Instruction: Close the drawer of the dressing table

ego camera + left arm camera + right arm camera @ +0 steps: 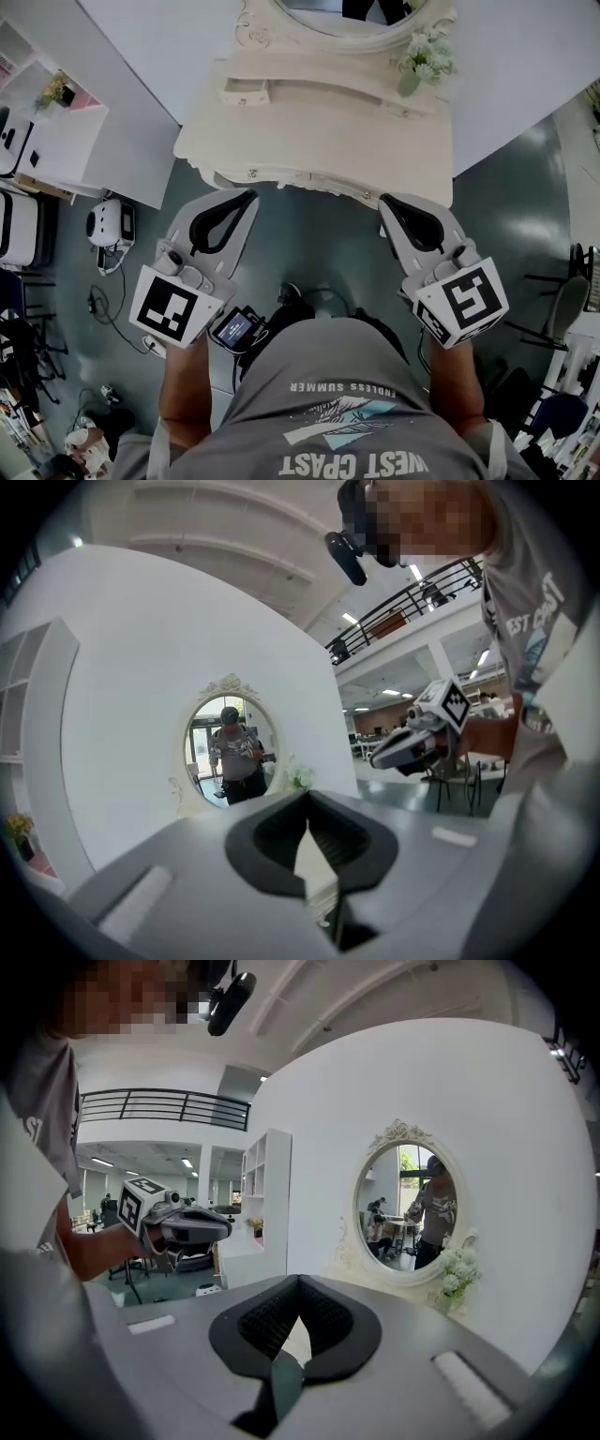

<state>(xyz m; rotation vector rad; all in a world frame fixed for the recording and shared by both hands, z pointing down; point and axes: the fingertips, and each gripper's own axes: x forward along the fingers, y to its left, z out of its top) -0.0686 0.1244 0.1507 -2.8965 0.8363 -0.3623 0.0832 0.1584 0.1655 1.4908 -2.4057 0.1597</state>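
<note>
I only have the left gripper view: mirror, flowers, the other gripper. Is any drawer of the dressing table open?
Observer: Yes. The head view shows a small drawer pulled out on the upper tier, left of the mirror.
Operator: Is either gripper at it?
Observer: No. The left gripper and right gripper have their tips near the front edge of the dressing table, well short of the drawer.
Operator: And the right gripper's jaws?
Observer: Together, with nothing between them, as the right gripper view shows.
</note>
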